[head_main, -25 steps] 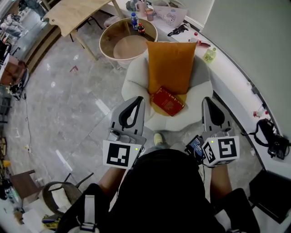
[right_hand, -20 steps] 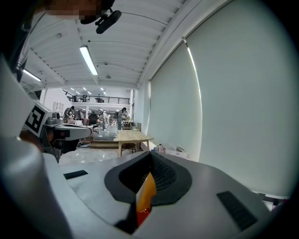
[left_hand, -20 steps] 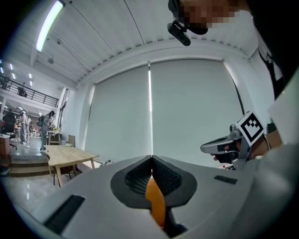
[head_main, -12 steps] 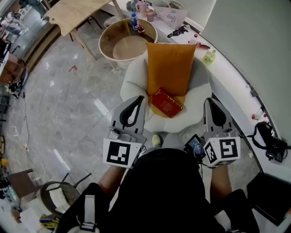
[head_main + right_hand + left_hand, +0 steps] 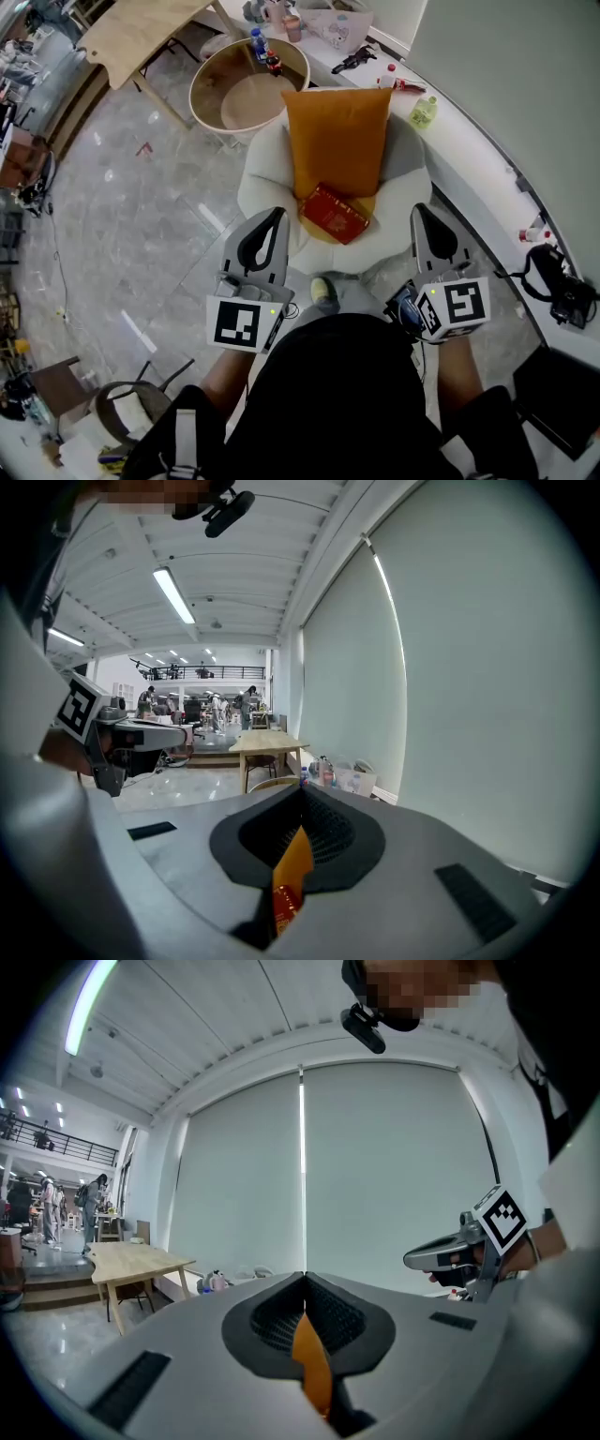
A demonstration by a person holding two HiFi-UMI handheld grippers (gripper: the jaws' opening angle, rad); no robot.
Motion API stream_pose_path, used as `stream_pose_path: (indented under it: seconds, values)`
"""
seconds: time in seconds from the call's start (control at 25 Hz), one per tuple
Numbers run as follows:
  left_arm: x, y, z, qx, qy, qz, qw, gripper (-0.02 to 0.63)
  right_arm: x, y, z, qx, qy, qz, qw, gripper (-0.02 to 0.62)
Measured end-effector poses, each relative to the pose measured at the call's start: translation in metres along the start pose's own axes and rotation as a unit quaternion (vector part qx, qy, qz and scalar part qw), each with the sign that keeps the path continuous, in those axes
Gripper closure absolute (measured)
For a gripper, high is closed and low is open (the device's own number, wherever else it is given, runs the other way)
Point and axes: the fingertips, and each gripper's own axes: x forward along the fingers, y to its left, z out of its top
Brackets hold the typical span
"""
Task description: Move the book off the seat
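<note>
**A:** What has changed in the last second?

**B:** Both grippers have edged forward toward the white armchair (image 5: 267, 183). The red book (image 5: 334, 214) has not shifted on it.

**A:** Where exactly is the book?

**B:** It lies flat on the seat. Its far edge is against the foot of an orange cushion (image 5: 336, 141) that is propped upright on the backrest.

**A:** And the grippers?

**B:** The left gripper (image 5: 273, 212) hangs over the chair's left front edge, and the right gripper (image 5: 422, 210) is just off its right side. The book lies between them, and neither touches it. Each has its jaws pressed together and empty, with a sliver of orange showing through the slit.

**A:** What crowds the book?

**B:** The cushion, from behind. A shoe (image 5: 323, 291) stands at the chair's front.

**A:** Any containers?

**B:** Behind the chair is a round wooden table (image 5: 211, 80) with a raised rim. Two bottles (image 5: 257, 42) stand at its far edge.

**A:** And the room?

**B:** The floor (image 5: 122, 216) is grey marble. A curved white counter (image 5: 478, 178) runs along the right, with a green bottle (image 5: 424, 112) on it. A pale wooden table (image 5: 141, 33) stands far left.
</note>
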Motion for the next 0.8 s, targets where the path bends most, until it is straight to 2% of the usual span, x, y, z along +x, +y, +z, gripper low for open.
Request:
stream_pose_path:
  seconds: [0.24, 0.48, 0.68, 0.8]
  values:
    - [0.038, 0.002, -0.021, -0.005, 0.029, 0.006, 0.9995, 0.592, 0.035, -0.032, -0.017, -0.019, 0.033, 0.034, 0.999, 0.581]
    - [0.059, 0.021, -0.048, -0.012, 0.055, 0.032, 0.9979, 0.592, 0.076, -0.044, -0.048, -0.050, 0.071, 0.078, 0.993, 0.582]
    - [0.079, 0.028, -0.076, -0.014, 0.073, 0.042, 0.9963, 0.592, 0.113, -0.046, -0.096, -0.050, 0.117, 0.147, 0.981, 0.582]
    - [0.086, 0.030, -0.094, -0.025, 0.079, 0.044, 0.9956, 0.592, 0.132, -0.044, -0.136, -0.032, 0.153, 0.184, 0.970, 0.583]
